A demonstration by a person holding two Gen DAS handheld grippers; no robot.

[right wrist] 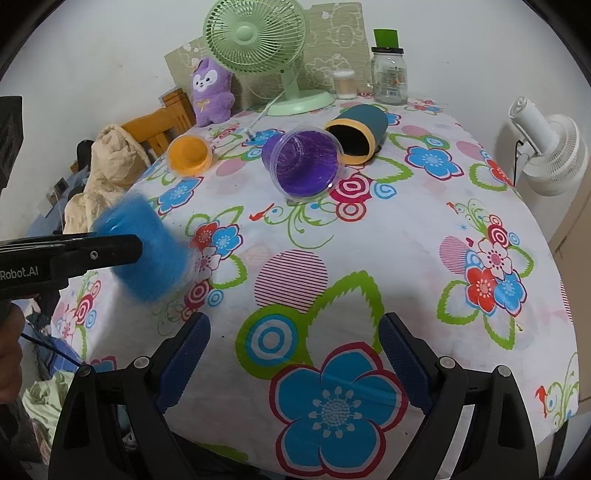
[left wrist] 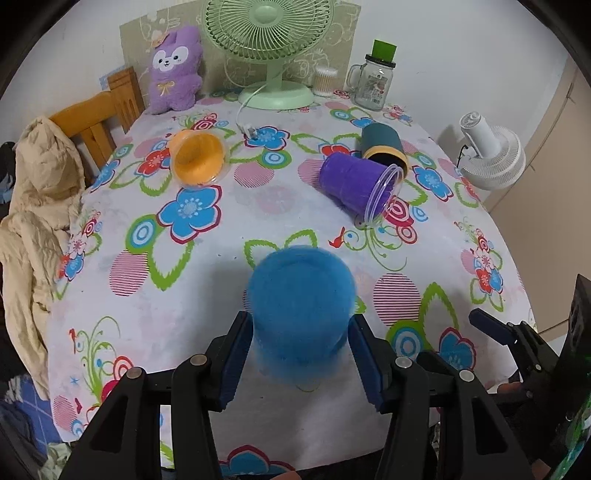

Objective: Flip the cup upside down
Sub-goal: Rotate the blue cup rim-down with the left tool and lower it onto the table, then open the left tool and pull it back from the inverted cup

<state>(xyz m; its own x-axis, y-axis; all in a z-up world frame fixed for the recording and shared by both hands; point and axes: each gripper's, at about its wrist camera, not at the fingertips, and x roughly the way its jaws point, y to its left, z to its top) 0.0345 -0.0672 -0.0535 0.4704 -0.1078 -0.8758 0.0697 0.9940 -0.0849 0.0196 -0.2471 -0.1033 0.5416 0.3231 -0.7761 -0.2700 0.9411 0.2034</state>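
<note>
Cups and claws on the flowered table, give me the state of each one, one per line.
blue cup: gripped in the left claw, blurred
purple cup: on its side
orange cup: on its side
teal cup: on its side
right claw: open, empty

blue cup (left wrist: 300, 306) motion-blurred; rim hidden; green fan (left wrist: 267, 27) top cropped
</note>
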